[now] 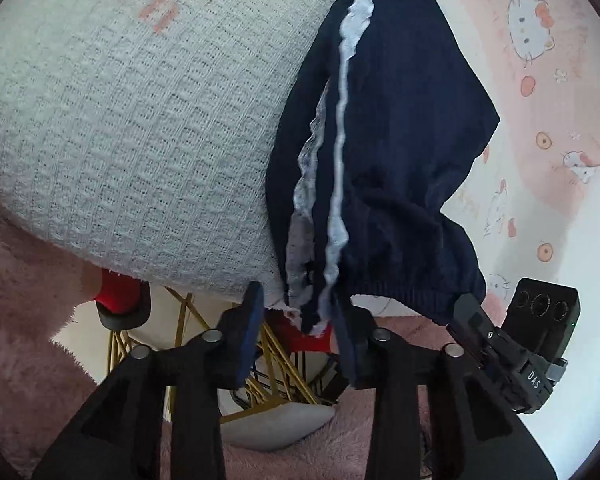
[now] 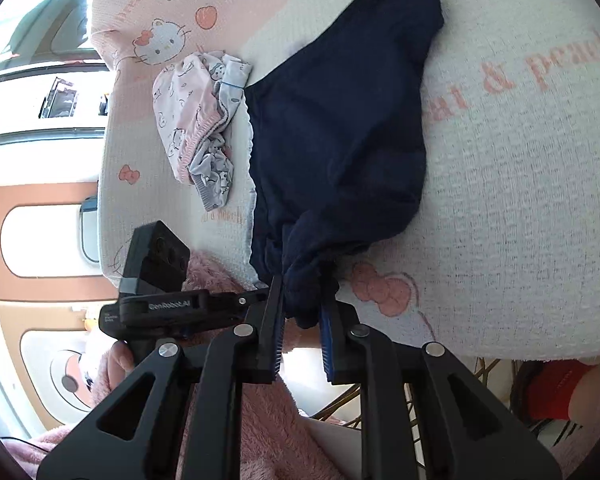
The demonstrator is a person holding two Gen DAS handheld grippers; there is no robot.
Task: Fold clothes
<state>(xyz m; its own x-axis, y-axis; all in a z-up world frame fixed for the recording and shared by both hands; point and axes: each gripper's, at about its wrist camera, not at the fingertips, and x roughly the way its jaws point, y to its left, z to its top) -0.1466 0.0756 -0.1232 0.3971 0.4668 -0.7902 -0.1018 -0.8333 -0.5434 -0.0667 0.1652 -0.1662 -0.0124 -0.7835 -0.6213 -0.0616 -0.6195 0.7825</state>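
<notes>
A navy garment (image 1: pixel 400 140) (image 2: pixel 340 120) with a white lace trim (image 1: pixel 342 120) lies on a white waffle-knit blanket (image 1: pixel 120 120) (image 2: pixel 520 200), its elastic waistband nearest me. My right gripper (image 2: pixel 300 320) is shut on a bunched part of that waistband; the left wrist view shows it at the waistband's right end. My left gripper (image 1: pixel 300 332) stands open, with the garment's lace-edged corner hanging loose between its fingers, close to the right finger (image 1: pixel 350 344).
A pile of small pink and grey printed garments (image 2: pixel 196 120) lies left of the navy one on a pink cartoon-cat sheet (image 1: pixel 540 80). Below the blanket's edge are gold wire legs (image 1: pixel 276 356), red socks (image 1: pixel 120 292) and pink fluffy fabric (image 1: pixel 20 320).
</notes>
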